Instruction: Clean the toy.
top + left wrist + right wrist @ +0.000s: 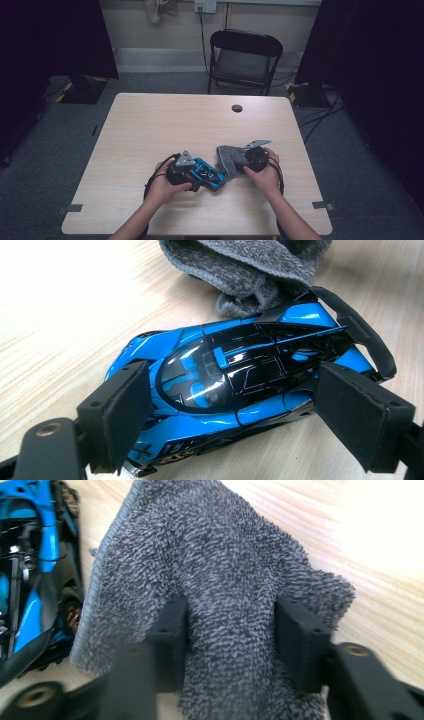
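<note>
A blue and black toy car (235, 390) lies on the wooden table (150, 130), near the edge where the person sits, and everything else is best placed from it. The left gripper (227, 415) is clamped on the car: in the left gripper view one black pad presses the car's flank near the nose and the other pad presses the opposite flank toward the tail, with the roof showing between them. In the high view the left gripper (197, 179), in the person's left hand (162, 182), lies on the side of the car away from the cloth. A grey fluffy cloth (220, 580) sits just beside the car's tail, where the rear wing is, and appears to touch it; in the high view the cloth (230, 157) bunches up against that end of the car (207, 175). The right gripper (230, 630) is on the far side of the cloth from the car, and its jaws stand apart with a fold of the cloth between them; the pads lie along the pile, and whether they still press it cannot be told. The right hand (267, 172) holds that gripper (245, 162) just beyond the cloth. A black folding chair (245, 57) stands well apart from the car, past the table's far edge.
</note>
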Motion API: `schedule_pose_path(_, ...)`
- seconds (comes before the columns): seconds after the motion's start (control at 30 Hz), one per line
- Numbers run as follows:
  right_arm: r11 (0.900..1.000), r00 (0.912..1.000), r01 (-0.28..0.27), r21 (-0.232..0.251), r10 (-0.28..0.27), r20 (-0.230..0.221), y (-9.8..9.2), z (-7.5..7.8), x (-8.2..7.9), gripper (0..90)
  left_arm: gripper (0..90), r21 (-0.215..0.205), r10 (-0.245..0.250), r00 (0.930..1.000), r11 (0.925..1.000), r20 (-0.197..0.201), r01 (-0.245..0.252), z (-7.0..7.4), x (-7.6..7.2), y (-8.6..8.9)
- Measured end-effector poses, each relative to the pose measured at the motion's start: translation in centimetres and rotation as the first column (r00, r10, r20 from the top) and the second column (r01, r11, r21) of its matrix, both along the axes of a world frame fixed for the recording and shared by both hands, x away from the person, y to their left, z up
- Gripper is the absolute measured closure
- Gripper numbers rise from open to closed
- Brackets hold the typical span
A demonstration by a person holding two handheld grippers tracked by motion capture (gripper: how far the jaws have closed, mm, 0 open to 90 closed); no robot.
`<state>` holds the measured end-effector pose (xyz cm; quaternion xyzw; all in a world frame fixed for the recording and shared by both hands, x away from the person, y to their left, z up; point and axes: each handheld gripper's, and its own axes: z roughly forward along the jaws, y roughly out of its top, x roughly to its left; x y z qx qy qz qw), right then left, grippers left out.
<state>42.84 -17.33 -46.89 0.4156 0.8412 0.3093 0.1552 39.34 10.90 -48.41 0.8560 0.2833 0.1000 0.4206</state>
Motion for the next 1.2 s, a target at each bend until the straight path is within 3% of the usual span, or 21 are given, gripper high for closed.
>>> schedule_pose_path(0.13, 1.000, 0.9991, 0.004, 0.014, -0.005, 0.043, -0.3, 0.6, 0.2, 32.2, 14.9, 0.003, 0.001, 1.0000, 1.0000, -0.001, -0.001, 0.0, 0.0, 0.0)
schedule_pose_path(0.3, 0.999, 0.9962, -0.029, 0.020, 0.027, 0.082, 0.0, 1.7, 0.9, 26.8, 14.9, 0.004, -0.002, 1.0000, 1.0000, -0.003, 0.002, 0.0, 0.0, 0.0)
schedule_pose_path(0.47, 0.996, 0.9965, -0.077, -0.042, 0.078, 0.028, 1.1, 0.0, 1.5, 26.2, 15.1, 0.002, -0.002, 1.0000, 1.0000, -0.003, 0.002, 0.0, 0.1, 0.0)
schedule_pose_path(0.57, 0.997, 0.9977, -0.063, -0.051, 0.064, 0.020, 1.3, -1.1, 1.4, 27.0, 15.2, -0.002, -0.002, 1.0000, 1.0000, -0.002, 0.002, 0.0, 0.1, 0.1)
schedule_pose_path(0.63, 0.998, 0.9990, -0.042, -0.051, 0.043, 0.015, 1.3, -1.2, 1.4, 31.6, 15.2, -0.002, -0.002, 1.0000, 1.0000, -0.001, 0.002, 0.0, 0.0, 0.1)
schedule_pose_path(0.7, 0.997, 0.9987, -0.050, -0.052, 0.050, 0.003, 1.4, -1.1, 1.2, 46.9, 15.2, -0.002, -0.002, 1.0000, 1.0000, -0.001, 0.002, 0.0, 0.0, 0.1)
schedule_pose_path(0.83, 0.997, 0.9990, -0.043, -0.059, 0.042, -0.018, 1.6, -0.8, 1.1, 66.6, 15.2, -0.003, 0.000, 1.0000, 1.0000, -0.001, 0.000, 0.0, 0.0, 0.0)
schedule_pose_path(1.0, 0.998, 0.9994, -0.007, -0.059, 0.005, -0.033, 1.8, -0.4, 1.2, 72.1, 15.1, -0.003, 0.001, 1.0000, 1.0000, -0.003, -0.001, 0.0, 0.1, 0.0)
schedule_pose_path(1.2, 0.998, 0.9989, 0.044, 0.038, -0.044, 0.014, 2.6, 1.7, 2.4, 72.4, 15.1, -0.012, 0.003, 0.9999, 0.9999, -0.012, -0.003, 0.0, 0.2, 0.1)
